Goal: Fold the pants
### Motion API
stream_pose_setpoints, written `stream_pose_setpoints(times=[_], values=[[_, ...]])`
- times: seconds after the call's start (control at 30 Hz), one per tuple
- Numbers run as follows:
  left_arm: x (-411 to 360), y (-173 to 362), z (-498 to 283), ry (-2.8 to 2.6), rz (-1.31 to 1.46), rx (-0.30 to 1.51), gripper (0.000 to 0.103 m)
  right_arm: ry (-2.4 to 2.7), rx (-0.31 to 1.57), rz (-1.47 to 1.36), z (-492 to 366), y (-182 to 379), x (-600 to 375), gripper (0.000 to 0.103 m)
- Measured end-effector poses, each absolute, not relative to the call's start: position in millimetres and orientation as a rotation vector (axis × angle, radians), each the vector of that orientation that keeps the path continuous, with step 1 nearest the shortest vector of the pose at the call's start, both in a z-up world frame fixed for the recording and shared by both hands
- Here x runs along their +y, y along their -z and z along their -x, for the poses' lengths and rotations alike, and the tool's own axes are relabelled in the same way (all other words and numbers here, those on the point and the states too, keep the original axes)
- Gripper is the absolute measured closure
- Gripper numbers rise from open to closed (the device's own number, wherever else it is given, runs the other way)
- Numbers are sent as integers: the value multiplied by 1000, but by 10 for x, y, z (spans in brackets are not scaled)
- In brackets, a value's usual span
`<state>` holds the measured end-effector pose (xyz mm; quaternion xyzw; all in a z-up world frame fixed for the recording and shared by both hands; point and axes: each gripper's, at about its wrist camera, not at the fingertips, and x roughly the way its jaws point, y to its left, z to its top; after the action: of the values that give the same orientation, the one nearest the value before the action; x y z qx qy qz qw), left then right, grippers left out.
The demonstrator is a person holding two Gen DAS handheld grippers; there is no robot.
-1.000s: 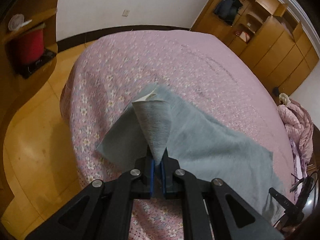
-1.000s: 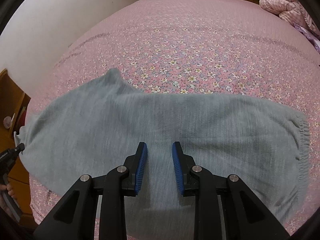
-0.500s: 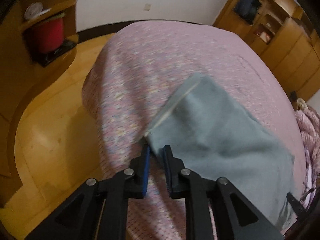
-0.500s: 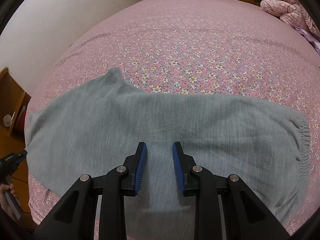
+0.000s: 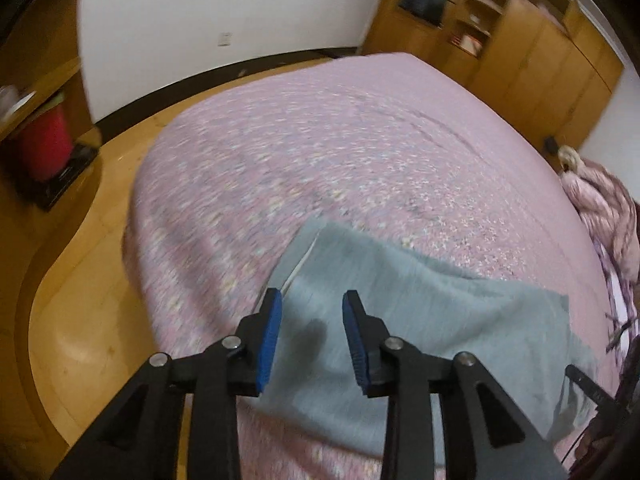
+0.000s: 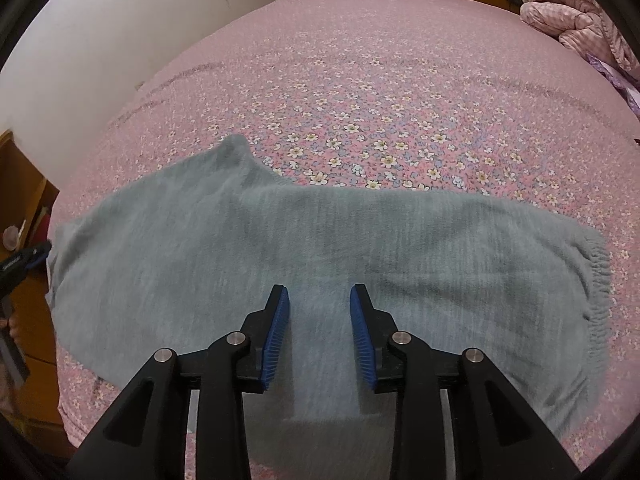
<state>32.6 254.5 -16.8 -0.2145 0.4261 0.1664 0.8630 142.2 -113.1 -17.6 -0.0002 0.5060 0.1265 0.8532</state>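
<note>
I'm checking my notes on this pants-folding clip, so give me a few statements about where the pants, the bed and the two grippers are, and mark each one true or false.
1. The grey pants lie spread on a pink floral bedspread. True.
2. The left gripper is clamped on a fold of the pants. False: its jaws are opening and no cloth is pinched between them.
3. The elastic waistband is at the right end of the pants in the right wrist view. True.
4. The right gripper holds the waistband. False: its jaws are opening above the middle of the pants and grip nothing.
5. A pink quilted bundle lies on the pants. False: it sits at the far right, apart from them.
</note>
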Motion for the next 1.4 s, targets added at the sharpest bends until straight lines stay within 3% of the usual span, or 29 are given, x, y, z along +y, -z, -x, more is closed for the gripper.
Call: stream_pose_setpoints(times=[0.67,0.77,0.87,1.07,1.23,1.33,1.4], values=[[2519,372,-862,-208,295,927,68,-279,1076,40,-1430,259,-981,69],[2517,366,-895,-205,310,917,98,-280,1070,46,-1436,220,-967,69],[2503,283,-860,-215,321,868,99,-301,1051,56,-1487,145,-911,69],[2514,11,-741,-292,324,788,99,-367,999,79,-1748,74,-631,69],[2561,288,-843,-325,299,865,98,-407,1019,101,-2028,206,-378,69],[2626,458,-914,-354,298,876,93,-397,1011,149,-2168,336,-279,69],[2641,454,-939,-376,288,870,82,-396,1000,163,-2198,344,-248,69]])
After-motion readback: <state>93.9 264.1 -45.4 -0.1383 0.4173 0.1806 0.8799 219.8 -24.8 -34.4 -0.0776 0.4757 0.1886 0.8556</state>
